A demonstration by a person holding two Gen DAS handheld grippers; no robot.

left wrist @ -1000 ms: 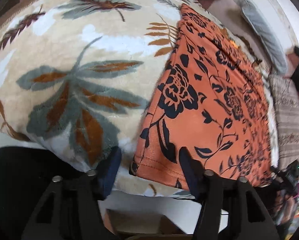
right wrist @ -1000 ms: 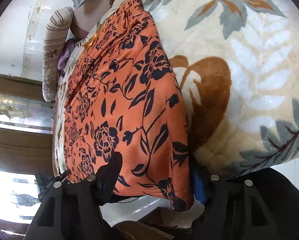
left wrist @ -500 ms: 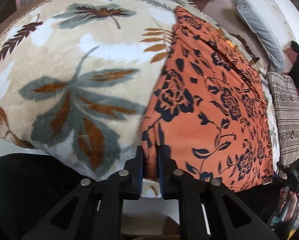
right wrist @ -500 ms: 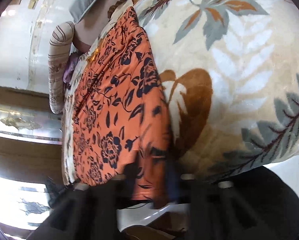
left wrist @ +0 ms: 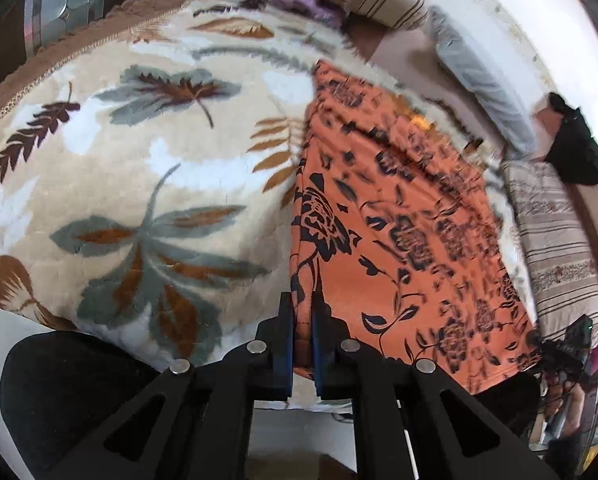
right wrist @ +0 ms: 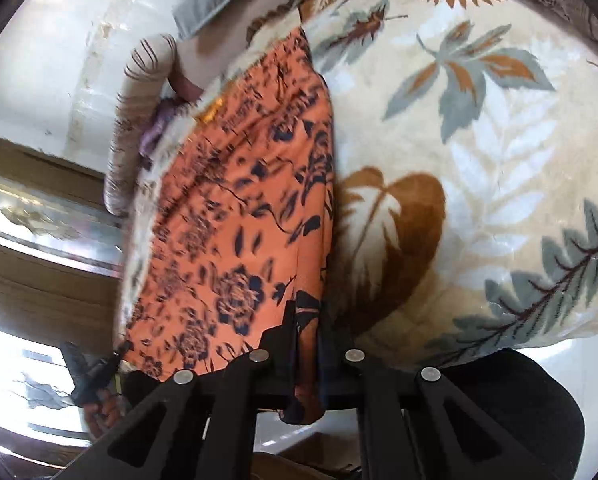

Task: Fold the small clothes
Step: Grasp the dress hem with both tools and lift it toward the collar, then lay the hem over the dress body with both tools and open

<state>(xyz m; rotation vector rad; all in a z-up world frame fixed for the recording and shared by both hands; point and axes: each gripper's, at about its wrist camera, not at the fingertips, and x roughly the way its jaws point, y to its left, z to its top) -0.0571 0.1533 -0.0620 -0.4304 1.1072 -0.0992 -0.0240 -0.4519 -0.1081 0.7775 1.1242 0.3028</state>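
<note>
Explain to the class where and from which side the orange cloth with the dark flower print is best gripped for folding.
Grip the orange flower-print cloth at its two near hem corners, coming in from the bed's open near edge. It lies flat and long on the leaf-pattern blanket, so only that overhanging hem gives the fingers an edge. The left gripper and right gripper are each shut on a corner there.

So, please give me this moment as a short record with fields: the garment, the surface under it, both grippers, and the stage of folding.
garment: orange floral cloth, spread out, blurred in part
surface: leaf-print blanket
left gripper: shut on the near left corner of the cloth
right gripper: shut on the near right corner of the cloth
beyond the cloth: striped pillows
stage: both near corners pinched, no fold made yet
</note>
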